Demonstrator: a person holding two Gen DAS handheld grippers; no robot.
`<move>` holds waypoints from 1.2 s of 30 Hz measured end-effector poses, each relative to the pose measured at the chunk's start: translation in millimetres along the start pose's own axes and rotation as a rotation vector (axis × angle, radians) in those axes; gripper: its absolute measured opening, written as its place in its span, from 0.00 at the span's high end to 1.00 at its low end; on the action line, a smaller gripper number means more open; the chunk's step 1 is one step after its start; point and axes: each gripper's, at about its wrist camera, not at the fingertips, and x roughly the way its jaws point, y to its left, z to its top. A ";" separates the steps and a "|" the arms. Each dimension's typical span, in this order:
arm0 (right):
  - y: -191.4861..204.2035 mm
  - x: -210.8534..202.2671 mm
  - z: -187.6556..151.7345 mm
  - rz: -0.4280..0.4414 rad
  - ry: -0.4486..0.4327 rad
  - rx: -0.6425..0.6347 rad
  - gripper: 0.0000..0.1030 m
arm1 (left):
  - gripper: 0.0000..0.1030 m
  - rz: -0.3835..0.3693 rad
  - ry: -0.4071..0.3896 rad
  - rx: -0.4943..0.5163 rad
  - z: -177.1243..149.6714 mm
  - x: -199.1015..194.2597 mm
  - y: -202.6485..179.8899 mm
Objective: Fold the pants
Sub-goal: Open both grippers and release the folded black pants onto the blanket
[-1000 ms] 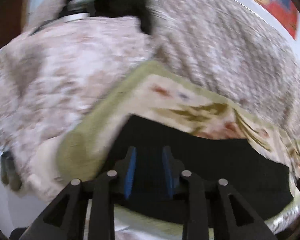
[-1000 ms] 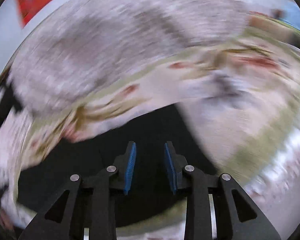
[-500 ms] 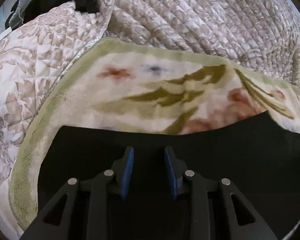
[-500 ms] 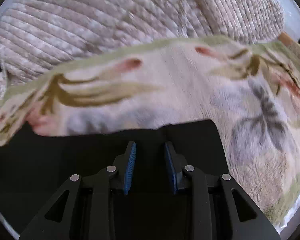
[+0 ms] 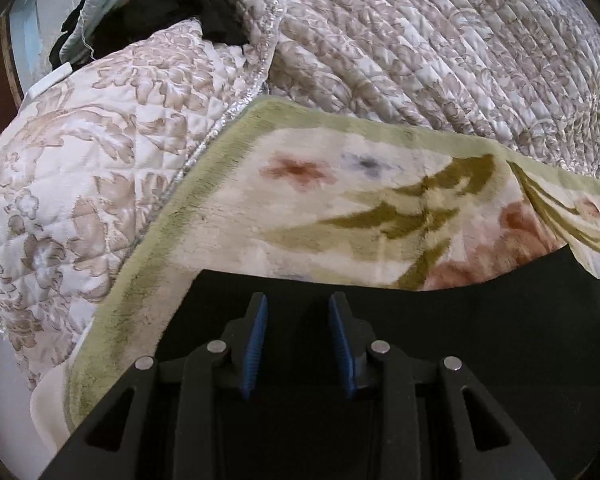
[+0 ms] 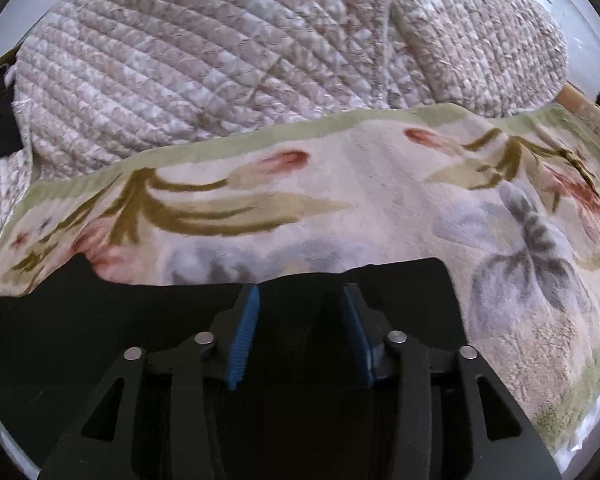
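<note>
Black pants (image 5: 460, 340) flat on the floral fleece blanket (image 5: 360, 200), quilted bedspread (image 6: 220, 60) behind it, left gripper (image 5: 300, 338) partly open over the cloth, right gripper (image 6: 298, 330) just widening, neither visibly gripping.

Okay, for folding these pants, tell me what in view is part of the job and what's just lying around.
Part of the job:
- black pants, laid flat on the blanket
- left gripper, jaws just opened a little, apart above the pants
- right gripper, jaws just opened, apart above the pants

Just lying about:
- floral blanket under the pants
- quilt behind it
- dark clothes at the far left
</note>
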 end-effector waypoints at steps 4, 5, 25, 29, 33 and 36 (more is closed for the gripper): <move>4.1 7.4 -1.7 -0.019 0.022 -0.029 0.57 | 0.65 0.033 0.018 -0.014 -0.4 8.3 7.1; 1.9 10.8 -2.6 -0.042 0.035 -0.027 0.57 | 0.64 0.042 0.027 -0.021 -0.9 11.1 9.3; 20.1 -19.3 -14.8 0.050 -0.019 -0.049 0.57 | 0.57 0.040 -0.015 -0.016 -12.2 -12.9 19.4; 33.9 -31.7 -26.7 0.094 -0.031 -0.076 0.57 | 0.57 0.033 -0.008 -0.016 -20.0 -17.9 23.0; 43.3 -39.9 -44.6 0.127 -0.018 -0.101 0.57 | 0.57 0.026 -0.005 -0.016 -32.2 -23.7 25.1; 47.1 -39.7 -60.6 0.153 0.018 -0.106 0.57 | 0.53 0.015 0.004 -0.013 -41.4 -23.9 26.3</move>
